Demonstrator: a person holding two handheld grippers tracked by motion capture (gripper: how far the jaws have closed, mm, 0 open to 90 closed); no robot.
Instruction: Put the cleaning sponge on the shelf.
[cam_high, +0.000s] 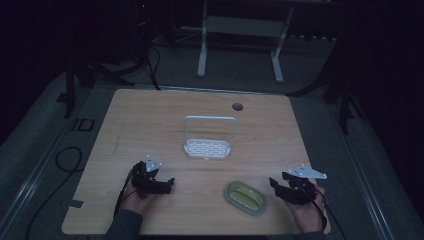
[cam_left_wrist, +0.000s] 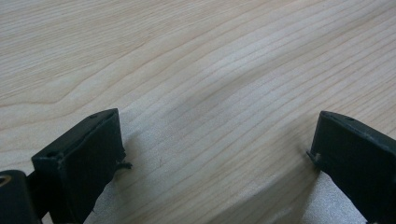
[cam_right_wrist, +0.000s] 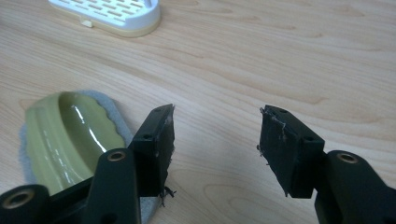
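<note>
Two hands enter from the six o'clock edge of the high view, each holding a black two-jaw gripper. The left gripper (cam_high: 170, 185), low at seven o'clock, points toward three o'clock, a dark sleeve at the wrist behind it. The right gripper (cam_high: 272, 183), at five o'clock, points toward nine o'clock. Both sets of jaws stand wide apart with nothing between them.
</note>
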